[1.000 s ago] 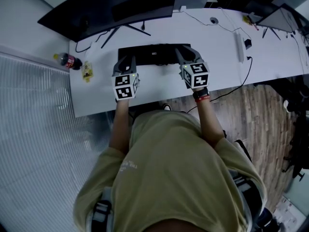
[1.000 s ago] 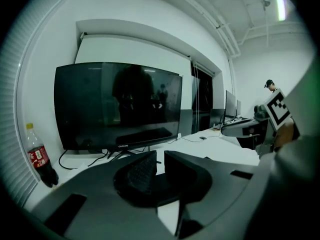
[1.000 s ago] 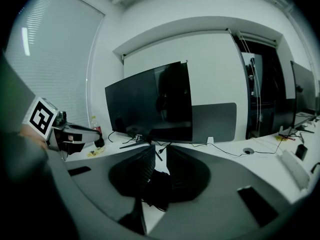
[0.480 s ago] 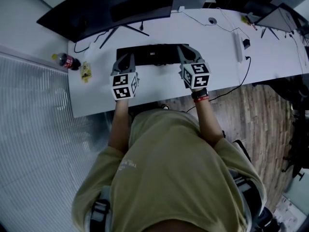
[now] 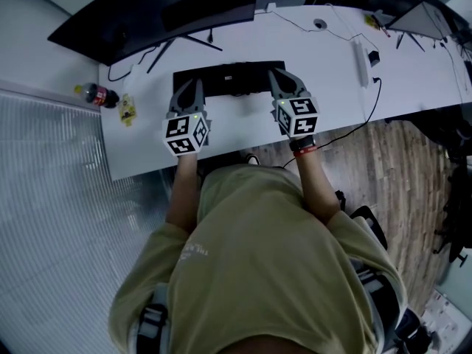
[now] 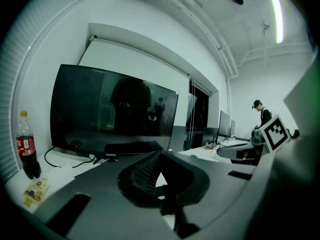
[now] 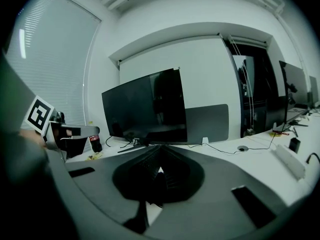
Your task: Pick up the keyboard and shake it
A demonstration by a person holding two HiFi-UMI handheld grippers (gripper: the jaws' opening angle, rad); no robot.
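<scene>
A black keyboard point(image 5: 236, 78) lies lengthwise on the white desk point(image 5: 243, 127) in front of me. My left gripper point(image 5: 187, 87) is at its left end and my right gripper point(image 5: 276, 76) at its right end. Each has its jaws closed together on the keyboard's edge. In the left gripper view the jaws of the left gripper point(image 6: 159, 156) meet at the tip, with a dark edge pinched below. The right gripper view shows the right gripper point(image 7: 160, 151) the same way. The jaws hide most of the keyboard in both gripper views.
A large dark monitor point(image 5: 147, 13) stands behind the keyboard. A cola bottle point(image 5: 94, 94) and a yellow packet point(image 5: 128, 110) sit at the desk's left edge. A white power strip point(image 5: 361, 61) and cables lie to the right. A second person point(image 6: 262, 115) stands far off.
The left gripper has lifted a little at the keyboard's left end. The right gripper has kept its place at the right end.
</scene>
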